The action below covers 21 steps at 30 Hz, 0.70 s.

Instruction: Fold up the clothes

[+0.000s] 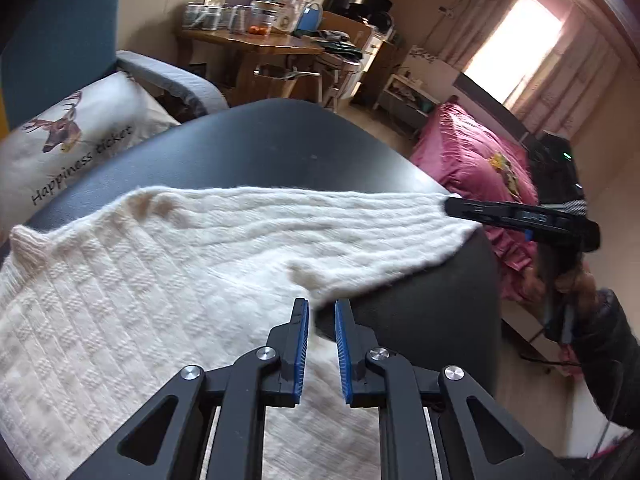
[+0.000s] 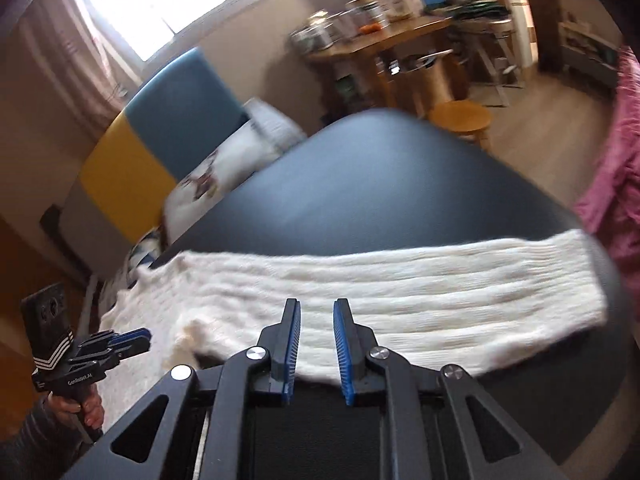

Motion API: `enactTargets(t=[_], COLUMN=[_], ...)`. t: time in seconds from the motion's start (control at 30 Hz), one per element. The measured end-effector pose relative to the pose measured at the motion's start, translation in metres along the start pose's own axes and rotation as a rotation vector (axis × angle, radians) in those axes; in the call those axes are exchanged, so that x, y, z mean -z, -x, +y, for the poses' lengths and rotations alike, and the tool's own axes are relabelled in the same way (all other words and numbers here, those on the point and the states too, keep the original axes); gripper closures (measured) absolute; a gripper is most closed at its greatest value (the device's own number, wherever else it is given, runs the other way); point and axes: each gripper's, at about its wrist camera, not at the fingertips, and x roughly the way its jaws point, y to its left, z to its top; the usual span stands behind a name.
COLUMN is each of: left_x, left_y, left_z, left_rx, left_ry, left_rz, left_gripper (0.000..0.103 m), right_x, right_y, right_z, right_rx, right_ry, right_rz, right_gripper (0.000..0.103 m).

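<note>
A cream knitted sweater [image 1: 160, 280] lies on a black table [image 1: 280, 140], its body at the left. One sleeve [image 1: 320, 220] is stretched flat to the right, as far as the table's edge. My left gripper [image 1: 321, 306] hovers over the armpit edge, its blue pads a little apart and nothing pinched between them. My right gripper [image 1: 450, 204] has its tip at the cuff. In the blurred right wrist view, my right gripper [image 2: 316, 306] stands slightly open above the sleeve [image 2: 440, 292], with nothing between its pads. My left gripper [image 2: 144, 336] is at the lower left.
A deer-print pillow [image 1: 72, 132] leans on a blue armchair [image 1: 60, 40] behind the table. A pink bed [image 1: 472, 160] stands to the right, a cluttered wooden table [image 1: 256, 40] at the back, and a round stool [image 2: 460, 118] on the floor. A hand [image 2: 90, 404] holds the left gripper's handle.
</note>
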Motion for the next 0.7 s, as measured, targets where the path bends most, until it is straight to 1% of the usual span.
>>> enactTargets(t=[0.03, 0.07, 0.1, 0.17, 0.27, 0.3, 0.33, 0.47, 0.53, 0.6, 0.67, 0.7], left_x=[0.003, 0.006, 0.009, 0.014, 0.027, 0.032, 0.037, 0.046, 0.046, 0.044, 0.041, 0.039], left_y=[-0.002, -0.007, -0.013, -0.026, -0.051, -0.054, -0.054, -0.052, -0.050, -0.041, -0.026, -0.018], left_z=[-0.008, -0.013, -0.017, -0.020, -0.006, -0.004, -0.003, -0.005, -0.002, -0.002, 0.000, 0.004], left_rx=[0.020, 0.021, 0.014, -0.001, -0.001, 0.020, 0.050, 0.120, 0.144, 0.152, 0.131, 0.120], left_ry=[-0.008, -0.013, -0.018, -0.015, 0.065, 0.081, 0.091, 0.101, 0.138, 0.145, 0.144, 0.153], left_rz=[0.014, 0.033, 0.052, 0.095, 0.183, 0.190, 0.186, 0.191, 0.189, 0.159, 0.109, 0.085], left_gripper=[0.089, 0.089, 0.089, 0.089, 0.089, 0.089, 0.089, 0.089, 0.089, 0.089, 0.089, 0.089], right_x=[0.000, -0.001, -0.001, -0.003, -0.008, -0.010, -0.011, -0.019, -0.021, -0.023, -0.024, -0.023], right_y=[-0.016, -0.032, -0.048, -0.070, -0.095, -0.102, -0.106, -0.114, -0.115, -0.113, -0.108, -0.104], right_z=[0.013, 0.024, 0.035, 0.042, 0.042, 0.038, 0.036, 0.030, 0.029, 0.026, 0.025, 0.027], right_rx=[0.001, 0.011, 0.020, 0.038, 0.090, 0.111, 0.123, 0.144, 0.153, 0.152, 0.138, 0.111], right_ry=[0.033, 0.062, 0.092, 0.098, 0.093, 0.082, 0.086, 0.076, 0.078, 0.064, 0.042, 0.032], right_rz=[0.036, 0.070, 0.104, 0.137, 0.181, 0.199, 0.198, 0.194, 0.187, 0.183, 0.185, 0.180], right_gripper=[0.085, 0.085, 0.085, 0.085, 0.085, 0.085, 0.090, 0.092, 0.093, 0.093, 0.092, 0.091])
